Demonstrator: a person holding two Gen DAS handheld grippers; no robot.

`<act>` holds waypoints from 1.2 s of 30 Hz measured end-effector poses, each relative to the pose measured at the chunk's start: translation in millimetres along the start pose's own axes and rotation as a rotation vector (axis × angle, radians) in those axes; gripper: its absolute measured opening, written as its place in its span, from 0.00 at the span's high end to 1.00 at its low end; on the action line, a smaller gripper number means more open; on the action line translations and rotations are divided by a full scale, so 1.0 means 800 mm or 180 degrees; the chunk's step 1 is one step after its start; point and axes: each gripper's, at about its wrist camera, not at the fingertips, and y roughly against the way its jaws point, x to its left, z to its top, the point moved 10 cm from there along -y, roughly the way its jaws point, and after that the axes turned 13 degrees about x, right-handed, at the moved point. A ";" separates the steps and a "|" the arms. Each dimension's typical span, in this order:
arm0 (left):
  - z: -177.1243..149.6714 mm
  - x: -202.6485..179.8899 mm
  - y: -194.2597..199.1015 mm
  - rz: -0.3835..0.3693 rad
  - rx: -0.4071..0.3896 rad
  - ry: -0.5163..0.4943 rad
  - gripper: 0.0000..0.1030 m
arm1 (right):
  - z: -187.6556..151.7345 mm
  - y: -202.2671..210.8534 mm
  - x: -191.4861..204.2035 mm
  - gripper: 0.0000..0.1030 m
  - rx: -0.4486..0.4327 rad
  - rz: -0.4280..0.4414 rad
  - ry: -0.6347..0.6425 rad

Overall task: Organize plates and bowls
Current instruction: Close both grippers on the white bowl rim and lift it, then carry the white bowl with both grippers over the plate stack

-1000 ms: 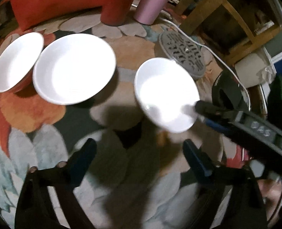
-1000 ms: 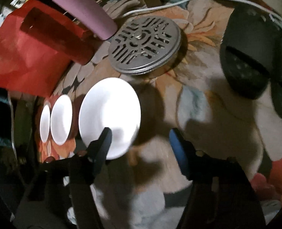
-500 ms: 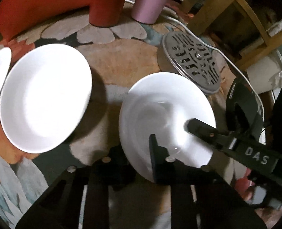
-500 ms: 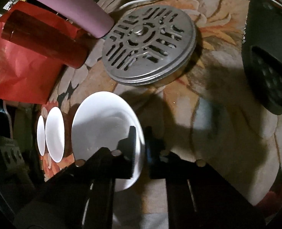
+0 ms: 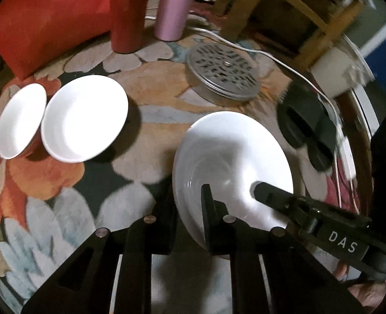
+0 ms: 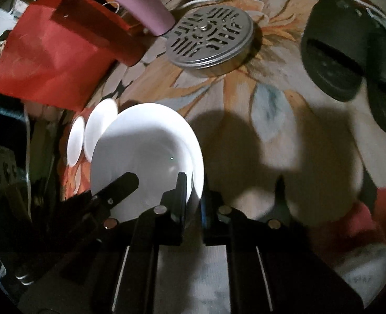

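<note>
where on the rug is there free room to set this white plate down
Bare floral rug lies between the two white bowls, the round metal grate and the held white plate. Crowded by the black slippers and white cable.

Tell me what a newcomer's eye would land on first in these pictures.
First, the bright white plate, lifted off the floral rug with the left gripper and the right gripper each clamped on its rim. Next, two white bowls side by side at the left wrist view's left. Then the perforated metal disc beyond the plate.
</note>
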 end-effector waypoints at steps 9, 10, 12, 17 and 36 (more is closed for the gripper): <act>-0.064 -0.048 0.064 0.0052 -0.0044 -0.0352 0.85 | -0.076 0.075 0.014 0.91 -0.0080 -0.0184 0.0079; -0.070 -0.053 0.067 0.0046 -0.0032 -0.0372 0.85 | -0.085 0.080 0.013 0.90 -0.0096 -0.0190 0.0061; -0.084 -0.064 0.072 0.0004 -0.0005 -0.0416 0.85 | -0.104 0.088 0.007 0.90 -0.0115 -0.0161 -0.0026; -0.115 -0.093 0.072 -0.0016 0.0000 -0.0600 0.85 | -0.141 0.105 -0.010 0.90 -0.0230 -0.0179 -0.0163; -0.187 -0.229 0.007 -0.0274 0.0322 -0.1255 0.85 | -0.229 0.136 -0.137 0.89 -0.0242 -0.0455 -0.0686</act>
